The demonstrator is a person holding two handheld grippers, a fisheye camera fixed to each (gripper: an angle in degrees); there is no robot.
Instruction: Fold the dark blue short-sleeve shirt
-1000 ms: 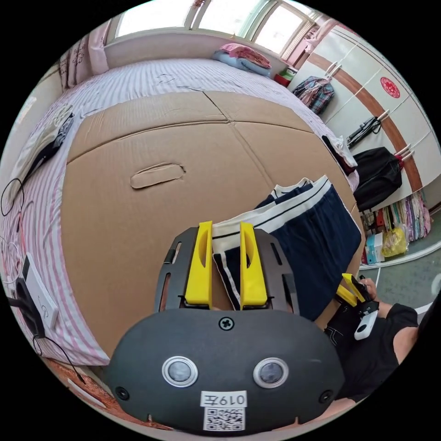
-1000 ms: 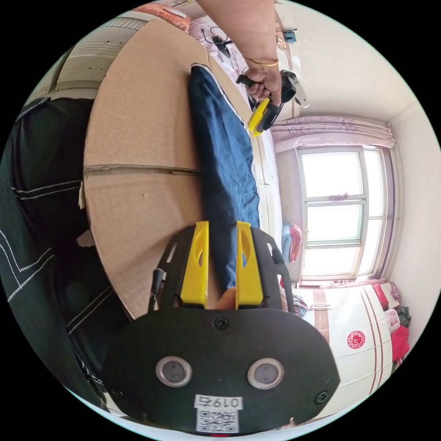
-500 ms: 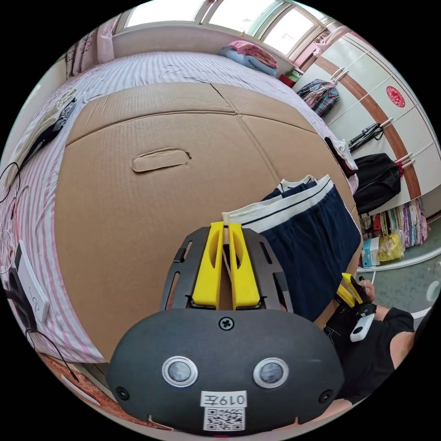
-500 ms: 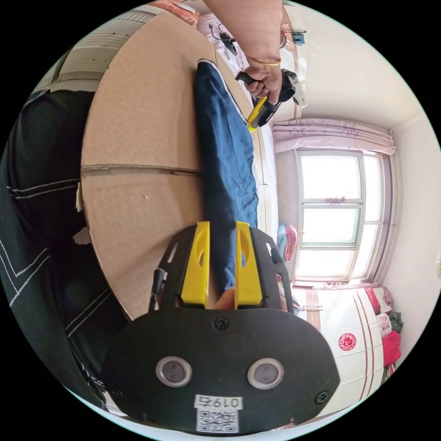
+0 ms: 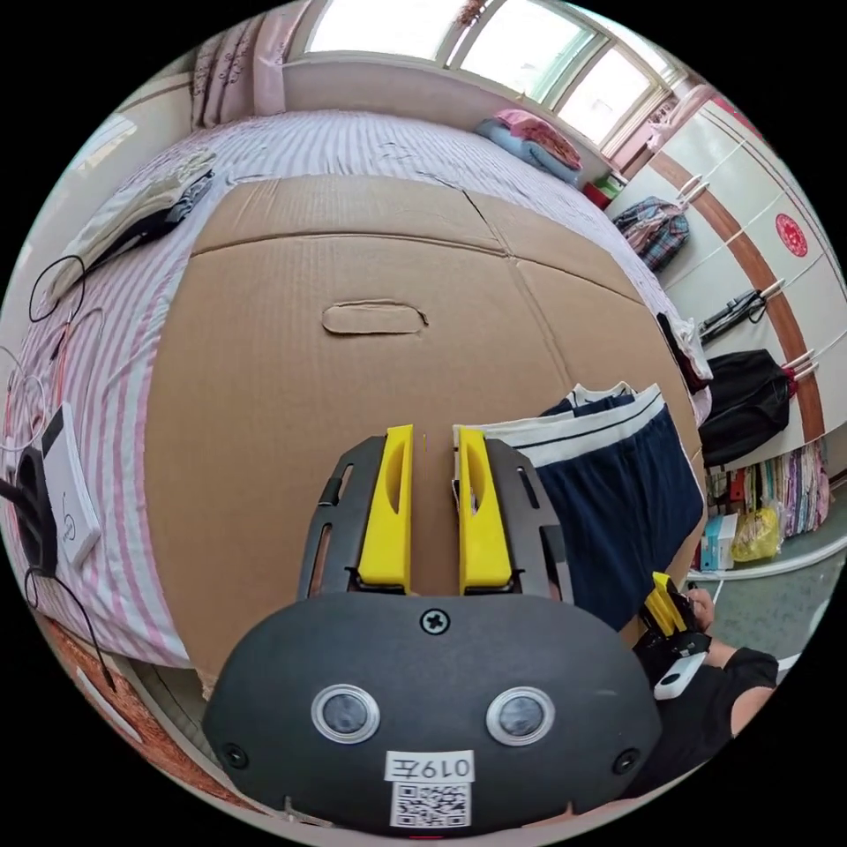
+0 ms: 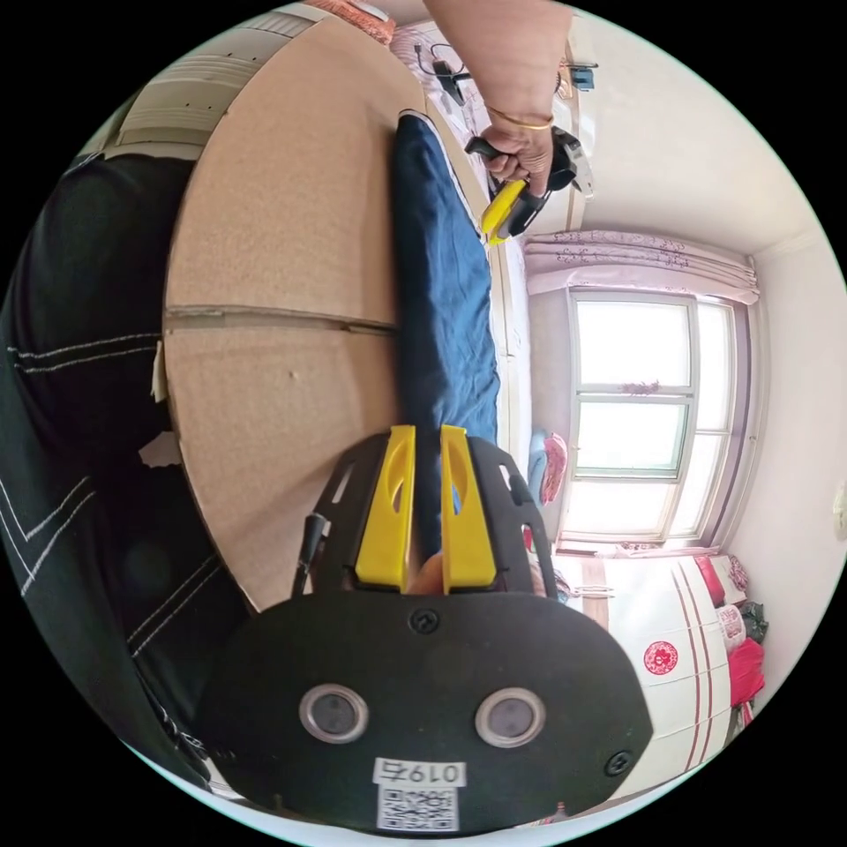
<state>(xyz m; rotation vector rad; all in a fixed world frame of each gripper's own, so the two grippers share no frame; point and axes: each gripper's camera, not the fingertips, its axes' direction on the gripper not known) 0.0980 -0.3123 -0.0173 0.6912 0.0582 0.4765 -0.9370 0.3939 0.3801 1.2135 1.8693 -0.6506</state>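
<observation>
mostly done: shirt (image 5: 609,503) lies folded on cardboard (image 5: 353,397). left gripper (image 5: 425,503) jaws apart, empty; right gripper (image 6: 428,507) at 6 o'clock, clamped on shirt edge.

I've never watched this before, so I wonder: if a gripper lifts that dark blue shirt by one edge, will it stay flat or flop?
Probably flop: the shirt lies soft and creased on the cardboard, its lower part draping over the edge. It looks thin, so likely light. The right gripper appears closed on its hem; the cloth should trail and unfold if raised.
</observation>
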